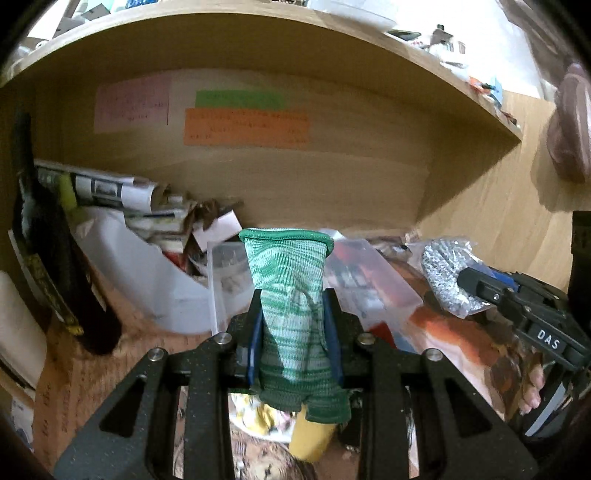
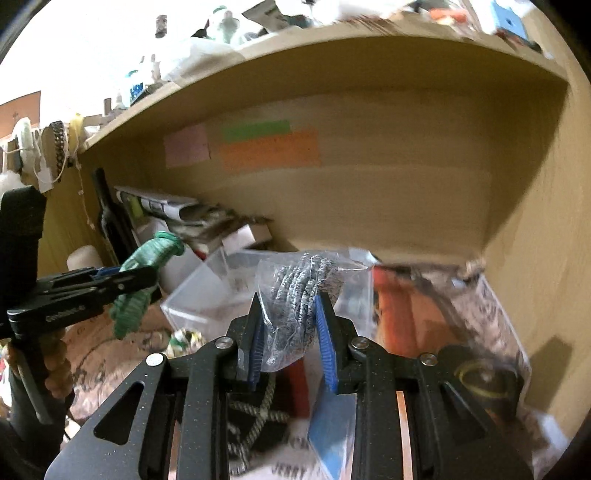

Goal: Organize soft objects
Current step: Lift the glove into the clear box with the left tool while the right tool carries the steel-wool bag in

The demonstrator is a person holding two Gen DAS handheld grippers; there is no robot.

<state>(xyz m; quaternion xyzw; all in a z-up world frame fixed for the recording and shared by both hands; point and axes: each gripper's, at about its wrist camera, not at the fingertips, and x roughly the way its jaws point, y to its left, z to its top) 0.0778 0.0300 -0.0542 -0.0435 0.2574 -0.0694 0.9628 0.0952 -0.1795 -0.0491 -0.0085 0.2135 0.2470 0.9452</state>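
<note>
Left gripper (image 1: 293, 325) clamps a green glove (image 1: 291, 295); right gripper (image 2: 291, 332), at three o'clock, pinches bagged cloth (image 2: 299, 291). Slick plastic may slip out.

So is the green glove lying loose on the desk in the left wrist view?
No, the green glove is pinched between the left gripper jaws, its cuff sticking up.

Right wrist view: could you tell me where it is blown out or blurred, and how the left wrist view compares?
Right wrist view: overexposed white at upper left above the shelf; the clutter at lower right smears. Left wrist view: evenly lit, the green glove fairly sharp, the sticky notes unreadably soft. Both bow the shelf, with dark corners.
</note>
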